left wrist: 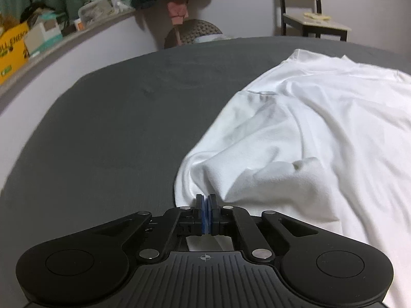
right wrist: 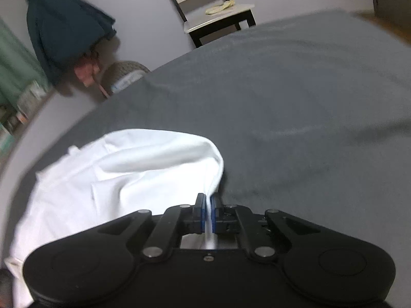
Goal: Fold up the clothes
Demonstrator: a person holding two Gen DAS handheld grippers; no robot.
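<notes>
A white T-shirt (left wrist: 308, 133) lies crumpled on a dark grey bed sheet (left wrist: 115, 128). My left gripper (left wrist: 206, 200) is shut on the shirt's left edge, cloth bunched at its blue pads. A sleeve cuff (left wrist: 305, 165) lies folded over just right of it. In the right wrist view the same white shirt (right wrist: 123, 169) spreads to the left over the grey sheet (right wrist: 295, 107). My right gripper (right wrist: 208, 201) is shut on the shirt's right edge, a thin fold of white cloth running between its pads.
A chair (left wrist: 308, 12) stands beyond the bed's far edge; it also shows in the right wrist view (right wrist: 213, 10). Dark clothing (right wrist: 64, 28) hangs on the wall. A cluttered ledge with boxes (left wrist: 15, 43) runs along the left. A woven basket (left wrist: 195, 30) sits behind the bed.
</notes>
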